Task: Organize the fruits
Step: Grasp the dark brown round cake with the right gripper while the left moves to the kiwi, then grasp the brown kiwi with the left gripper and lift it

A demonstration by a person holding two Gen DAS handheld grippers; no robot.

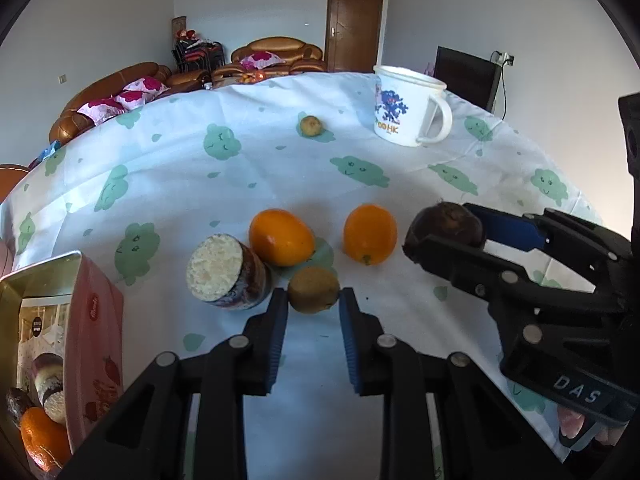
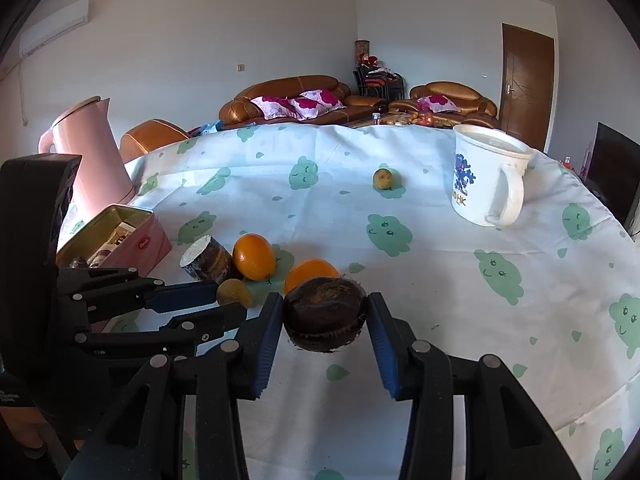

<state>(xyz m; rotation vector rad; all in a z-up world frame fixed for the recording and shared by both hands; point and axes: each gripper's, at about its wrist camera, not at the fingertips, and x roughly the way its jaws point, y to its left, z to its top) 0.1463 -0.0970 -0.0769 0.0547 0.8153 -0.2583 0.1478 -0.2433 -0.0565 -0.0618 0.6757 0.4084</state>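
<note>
Kiwi (image 1: 314, 290) pinched by left hand-held gripper (image 1: 314, 300).

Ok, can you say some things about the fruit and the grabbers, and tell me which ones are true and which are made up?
1. The left gripper is closed on the small brownish-green fruit. True.
2. The right gripper is empty. False: it is shut on a dark brown round fruit.
3. Two oranges lie on the tablecloth. True.
4. The white mug lies tipped on its side. False: it stands upright.
5. The pink tin is closed with a lid. False: it is open, with items inside.
</note>
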